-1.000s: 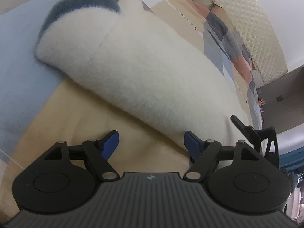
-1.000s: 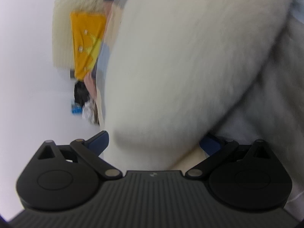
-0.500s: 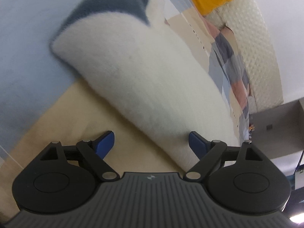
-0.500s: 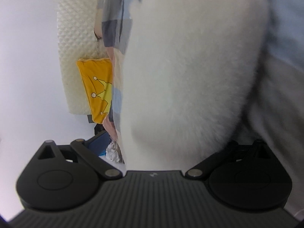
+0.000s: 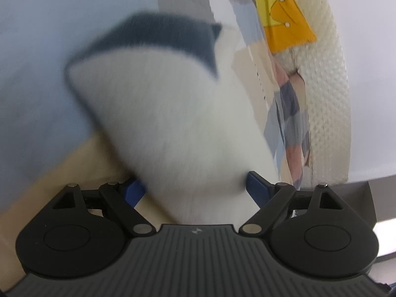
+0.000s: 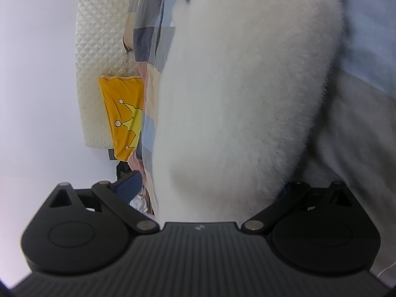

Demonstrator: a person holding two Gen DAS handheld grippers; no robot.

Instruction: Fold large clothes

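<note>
Fleece lies on the bed, running between both spread-fingered grippers; only the left view shows its dark collar, blurred, grip unclear.

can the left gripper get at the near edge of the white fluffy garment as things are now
Probably yes. The left gripper has its jaws spread wide, and the white fluffy garment already lies between the blue pads with nothing in front. The picture is too blurred to tell contact.
</note>
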